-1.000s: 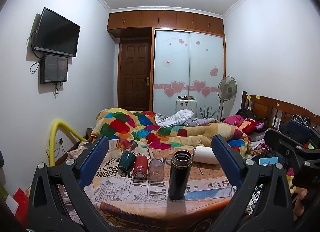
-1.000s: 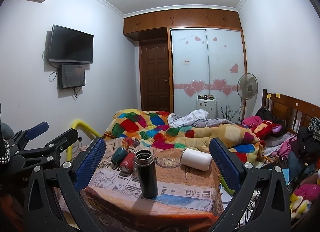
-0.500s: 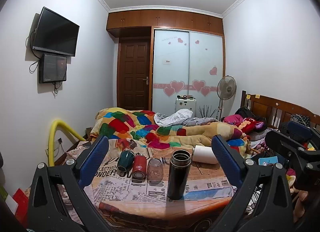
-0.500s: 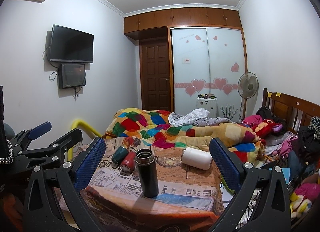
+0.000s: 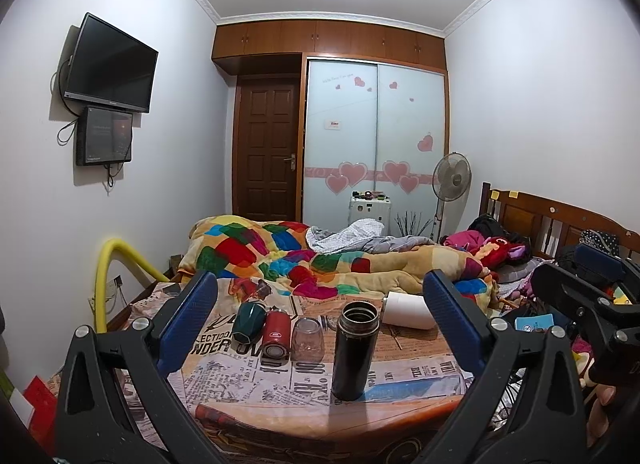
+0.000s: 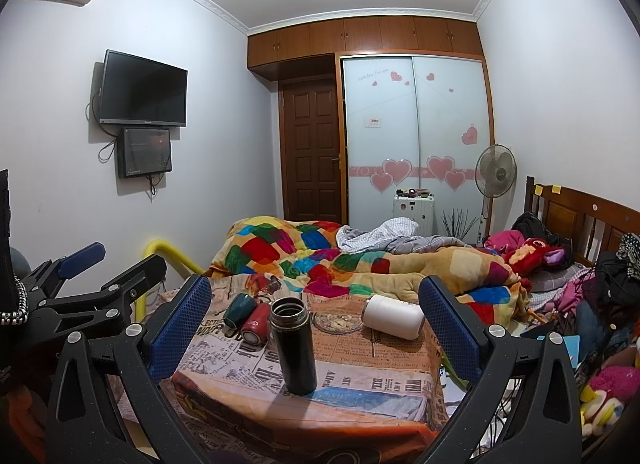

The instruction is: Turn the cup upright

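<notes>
A black flask stands upright and open near the table's front edge; it also shows in the right wrist view. Behind it a dark green cup, a red cup and a clear glass lie on their sides. A white cup lies on its side at the back right, also in the right wrist view. My left gripper is open and empty, held back from the table. My right gripper is open and empty too.
The small table is covered with newspaper. A glass ashtray sits at the back of it. A bed with a patchwork quilt lies behind. A yellow pipe stands at the left. Clutter fills the right side.
Both grippers have drifted slightly; the view shifts a little. The cups and flask have not moved.
</notes>
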A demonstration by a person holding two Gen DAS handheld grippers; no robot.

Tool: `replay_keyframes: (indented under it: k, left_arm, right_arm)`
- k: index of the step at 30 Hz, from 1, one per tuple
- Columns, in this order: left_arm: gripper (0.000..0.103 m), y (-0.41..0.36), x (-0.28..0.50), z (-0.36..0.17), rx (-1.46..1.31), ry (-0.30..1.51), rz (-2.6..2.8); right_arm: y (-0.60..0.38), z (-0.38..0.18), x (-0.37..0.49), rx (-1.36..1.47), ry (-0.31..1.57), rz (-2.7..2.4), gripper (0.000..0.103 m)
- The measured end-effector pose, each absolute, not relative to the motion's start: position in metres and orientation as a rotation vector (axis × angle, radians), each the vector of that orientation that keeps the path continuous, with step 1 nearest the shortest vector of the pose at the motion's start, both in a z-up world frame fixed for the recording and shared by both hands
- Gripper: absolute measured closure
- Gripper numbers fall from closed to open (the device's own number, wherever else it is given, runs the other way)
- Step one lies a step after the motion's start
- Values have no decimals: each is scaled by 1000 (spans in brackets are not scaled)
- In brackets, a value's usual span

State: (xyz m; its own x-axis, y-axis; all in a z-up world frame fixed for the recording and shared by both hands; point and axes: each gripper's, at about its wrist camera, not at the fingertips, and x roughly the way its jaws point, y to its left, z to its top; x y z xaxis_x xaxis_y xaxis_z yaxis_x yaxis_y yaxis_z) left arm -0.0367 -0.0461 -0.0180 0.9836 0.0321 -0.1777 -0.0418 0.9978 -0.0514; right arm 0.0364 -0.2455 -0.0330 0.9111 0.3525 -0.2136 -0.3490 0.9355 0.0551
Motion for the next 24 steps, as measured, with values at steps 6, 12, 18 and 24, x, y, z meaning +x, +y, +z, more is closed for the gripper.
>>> replay_keyframes:
  k: [6, 12, 18, 24]
  left_arm:
    - [0, -47, -37, -17, -51, 176, 20]
    - [0, -45, -37, -17, -53, 176, 9]
    - [0, -41, -38, -18, -61, 180, 10]
    - [0, -32, -35, -23, -79, 193, 12]
  right_arm:
    - [-246, -33, 36, 15, 223, 361, 0]
    - [-246, -33, 36, 15, 223, 361, 0]
    - [-246, -33, 37, 14, 225, 361, 0]
    - [-246, -32, 36, 5, 231, 363, 0]
